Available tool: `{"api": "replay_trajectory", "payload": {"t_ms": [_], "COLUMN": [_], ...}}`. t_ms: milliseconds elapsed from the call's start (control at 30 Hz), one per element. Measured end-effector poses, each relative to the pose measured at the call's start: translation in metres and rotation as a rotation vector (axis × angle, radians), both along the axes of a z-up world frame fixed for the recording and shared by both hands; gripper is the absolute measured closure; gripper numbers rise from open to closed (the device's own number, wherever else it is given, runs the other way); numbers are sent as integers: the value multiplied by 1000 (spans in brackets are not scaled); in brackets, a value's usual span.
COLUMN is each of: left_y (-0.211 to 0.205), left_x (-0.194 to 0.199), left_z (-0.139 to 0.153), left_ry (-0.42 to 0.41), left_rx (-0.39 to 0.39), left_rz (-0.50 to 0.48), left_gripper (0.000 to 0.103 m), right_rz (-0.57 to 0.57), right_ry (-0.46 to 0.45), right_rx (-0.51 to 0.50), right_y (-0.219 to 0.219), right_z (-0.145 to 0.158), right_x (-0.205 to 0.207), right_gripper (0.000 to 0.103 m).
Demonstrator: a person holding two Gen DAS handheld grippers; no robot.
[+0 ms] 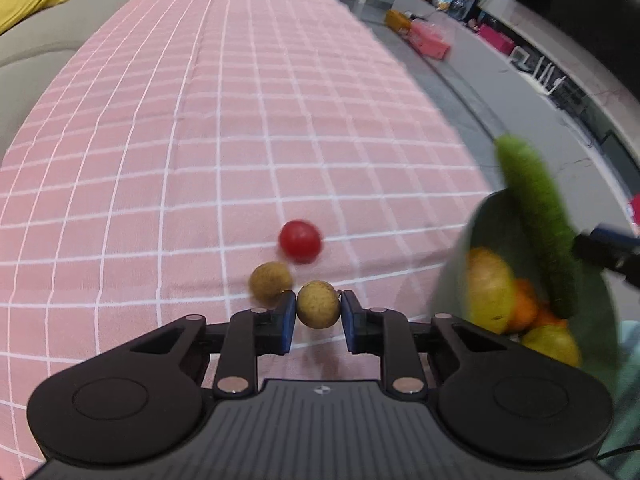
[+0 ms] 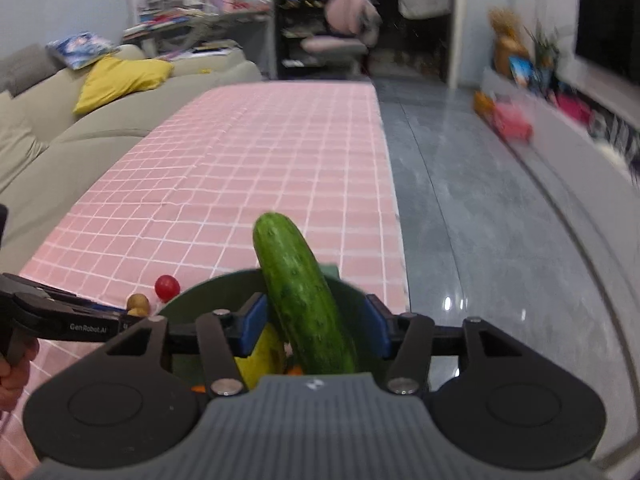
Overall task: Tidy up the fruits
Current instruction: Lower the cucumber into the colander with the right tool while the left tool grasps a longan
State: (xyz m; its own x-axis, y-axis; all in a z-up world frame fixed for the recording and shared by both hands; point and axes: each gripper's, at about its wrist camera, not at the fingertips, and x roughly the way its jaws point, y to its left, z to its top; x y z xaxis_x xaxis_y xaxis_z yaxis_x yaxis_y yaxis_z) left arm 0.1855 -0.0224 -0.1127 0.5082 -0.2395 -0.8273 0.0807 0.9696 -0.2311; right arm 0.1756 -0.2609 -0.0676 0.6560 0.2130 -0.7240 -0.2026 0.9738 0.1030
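My left gripper [image 1: 318,315] has its blue pads on both sides of a tan longan [image 1: 318,304] just above the pink checked cloth [image 1: 240,140]. A second longan [image 1: 270,281] and a red cherry tomato [image 1: 300,241] lie just beyond it. At right stands a green bowl [image 1: 600,320] with yellow and orange fruit and a cucumber [image 1: 536,224] leaning in it. In the right wrist view my right gripper [image 2: 316,330] is open over the green bowl [image 2: 200,292], and the cucumber [image 2: 300,292] stands between the wide-apart pads, touching neither.
The table's right edge drops to a grey tiled floor [image 2: 480,220]. A beige sofa [image 2: 60,128] with a yellow cushion runs along the left side. Boxes and clutter line the far right wall.
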Motion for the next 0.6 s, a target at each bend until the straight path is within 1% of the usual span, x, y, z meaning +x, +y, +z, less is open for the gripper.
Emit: {"api": "replay_trajectory", "payload": {"t_ms": [67,133,233,333,467,600], "left_y": [-3,-9,-21,-38,-65,-96], "left_x": [-4,-8,-12,-15,-19,-21], "left_z": [13,26,41,49,48,34], "left_ry": [-24,-49,-76,-84,-74,-42], "left_rx": [-15,-23,-41,-44,-39,-20], "left_rz": [-23,-57,-106,-163,-256,-335], "left_gripper": [76,76,76,76,76,76], "right_rz": [-42,-68,-84,-91,-115,-136], "right_ry": [26,43,63,85,107,128], "right_rx": [31,44,55,84,113,135], "right_y": [-7,-14,-19,-26,-33,-37], "right_z": [2,3,0,-2,-6,-13], "right_x": [-7,-14,-24,-31,-31,-30], "right_gripper": [49,48,48,48,50,50]}}
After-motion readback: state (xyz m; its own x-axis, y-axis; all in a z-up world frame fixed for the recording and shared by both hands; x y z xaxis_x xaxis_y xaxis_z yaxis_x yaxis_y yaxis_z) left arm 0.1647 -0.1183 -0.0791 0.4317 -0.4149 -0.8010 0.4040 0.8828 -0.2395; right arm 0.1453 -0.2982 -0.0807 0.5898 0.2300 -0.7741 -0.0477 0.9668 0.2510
